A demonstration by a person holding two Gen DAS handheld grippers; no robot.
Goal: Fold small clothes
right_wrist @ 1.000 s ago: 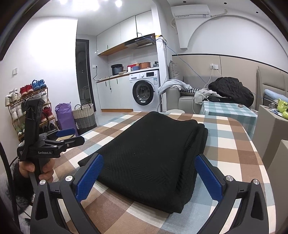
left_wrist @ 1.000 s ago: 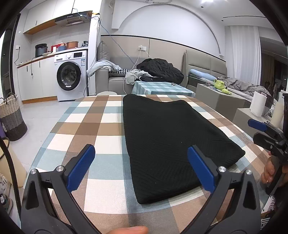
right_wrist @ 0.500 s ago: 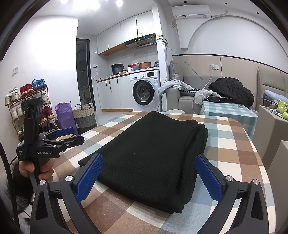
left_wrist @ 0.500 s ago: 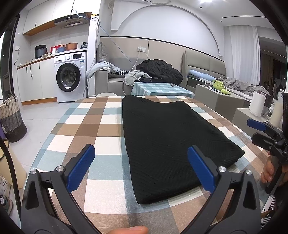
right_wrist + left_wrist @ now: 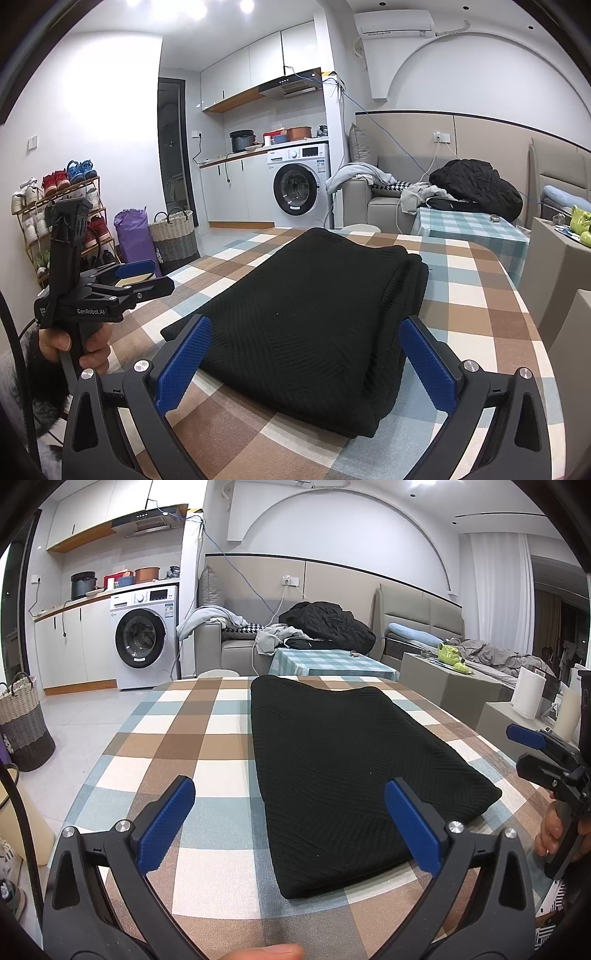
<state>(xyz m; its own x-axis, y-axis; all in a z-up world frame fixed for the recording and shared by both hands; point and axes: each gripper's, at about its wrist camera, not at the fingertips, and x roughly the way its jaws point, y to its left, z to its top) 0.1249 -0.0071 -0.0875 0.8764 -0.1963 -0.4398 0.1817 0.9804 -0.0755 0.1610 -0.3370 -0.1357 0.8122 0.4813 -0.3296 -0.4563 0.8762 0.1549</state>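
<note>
From the left wrist view, the left claw (image 5: 290,823) hangs with its blue pads spread wide apart and nothing between them, above the near edge of the bench (image 5: 207,738), which wears a checked cloth of brown, blue and white. The black knit garment (image 5: 351,771) lies flat on that cloth as a long folded rectangle running away from the camera, its near short end just beyond the right pad. At the right border the right claw (image 5: 532,746) shows side-on, held off the bench edge and apart from the garment; from here its opening cannot be judged. From the right wrist view, the right claw (image 5: 306,354) is likewise open and empty, its pads framing the garment's (image 5: 317,310) near corner without touching it, and stacked layers show along the right-hand edge, so the piece looks already doubled lengthwise. The left claw (image 5: 129,278) sits to the left, off the fabric, pads parted. The step in hand appears to be the crosswise fold: each claw would do well to take one near corner, biting through all layers rather than the top one alone, then lift both together and carry them level to the far end so the edges meet square and the thick knit does not slide or bunch.
</note>
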